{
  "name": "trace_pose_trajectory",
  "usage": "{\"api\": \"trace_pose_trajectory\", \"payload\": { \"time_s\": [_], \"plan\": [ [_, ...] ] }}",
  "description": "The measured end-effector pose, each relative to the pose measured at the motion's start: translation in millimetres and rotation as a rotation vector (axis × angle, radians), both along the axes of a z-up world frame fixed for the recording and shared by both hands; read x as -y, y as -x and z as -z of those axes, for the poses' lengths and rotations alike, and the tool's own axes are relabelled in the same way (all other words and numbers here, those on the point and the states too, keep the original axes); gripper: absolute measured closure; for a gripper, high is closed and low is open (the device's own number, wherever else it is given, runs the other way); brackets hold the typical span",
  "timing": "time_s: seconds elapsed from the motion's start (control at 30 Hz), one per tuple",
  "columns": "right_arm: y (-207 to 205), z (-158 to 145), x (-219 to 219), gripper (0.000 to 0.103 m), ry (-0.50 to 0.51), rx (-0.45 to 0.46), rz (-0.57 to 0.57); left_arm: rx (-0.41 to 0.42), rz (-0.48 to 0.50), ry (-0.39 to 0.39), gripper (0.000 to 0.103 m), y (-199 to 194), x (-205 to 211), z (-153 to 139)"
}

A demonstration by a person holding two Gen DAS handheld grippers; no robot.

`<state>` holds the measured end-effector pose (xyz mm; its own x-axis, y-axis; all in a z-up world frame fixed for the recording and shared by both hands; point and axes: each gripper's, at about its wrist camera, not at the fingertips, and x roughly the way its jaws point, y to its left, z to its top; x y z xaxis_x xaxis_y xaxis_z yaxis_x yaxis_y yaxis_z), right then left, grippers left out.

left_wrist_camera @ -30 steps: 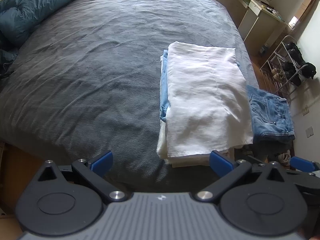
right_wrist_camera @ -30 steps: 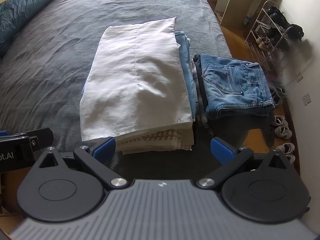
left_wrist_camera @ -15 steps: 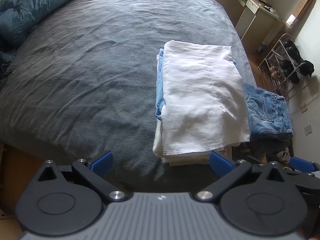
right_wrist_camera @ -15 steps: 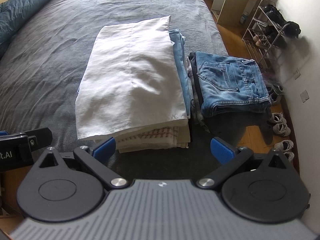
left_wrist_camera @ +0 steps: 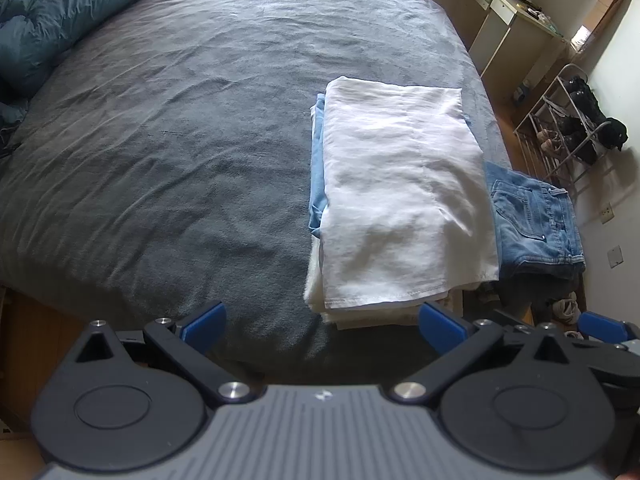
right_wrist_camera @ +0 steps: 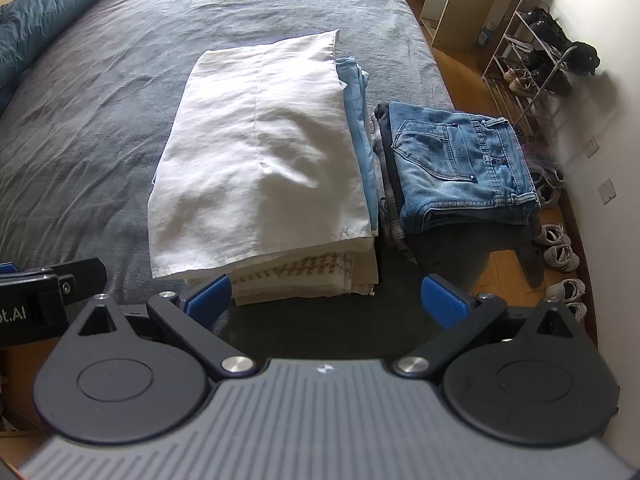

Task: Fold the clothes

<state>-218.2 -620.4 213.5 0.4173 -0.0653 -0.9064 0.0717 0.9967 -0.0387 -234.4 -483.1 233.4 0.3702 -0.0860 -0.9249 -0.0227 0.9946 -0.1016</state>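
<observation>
Fills most of both views: a bed (left_wrist_camera: 168,168) under a dark grey cover, with a teal duvet (left_wrist_camera: 60,12) bunched at its far left corner.

Lying on the bed's right side, near the near edge: two stacks of folded clothes. Larger stack topped by a white folded cloth (right_wrist_camera: 260,160), with a light blue garment (right_wrist_camera: 362,128) peeking out beneath along both long sides and a beige houndstooth piece (right_wrist_camera: 304,270) at the bottom near end. Just right of it, touching, a smaller stack topped by folded blue jeans (right_wrist_camera: 460,164), over a plaid piece and something dark.

Past the bed's right edge: a wire shoe rack (right_wrist_camera: 532,60) against the wall, a pale desk (left_wrist_camera: 516,12) at the far right, and four light sneakers (right_wrist_camera: 560,256) on the wooden floor.

Hovering low over the near edge of the bed, side by side and both pointing toward the far end: left claw (left_wrist_camera: 322,322), spread wide with nothing between its blue pads, aimed at bare cover left of the white cloth; right claw (right_wrist_camera: 326,294), likewise spread wide and empty, pads straddling the near end of the larger stack without touching it. Nothing between either claw and the stacks.
</observation>
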Motion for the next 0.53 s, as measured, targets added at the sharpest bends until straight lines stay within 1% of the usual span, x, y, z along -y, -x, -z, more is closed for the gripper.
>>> {"api": "trace_pose_trajectory", "payload": {
  "time_s": [0.53],
  "plan": [
    [-5.8, -0.4, -7.5, 0.001, 0.010, -0.005, -0.005, -0.002, -0.003, 0.007, 0.000, -4.0, -6.8, 1.9]
  ]
}}
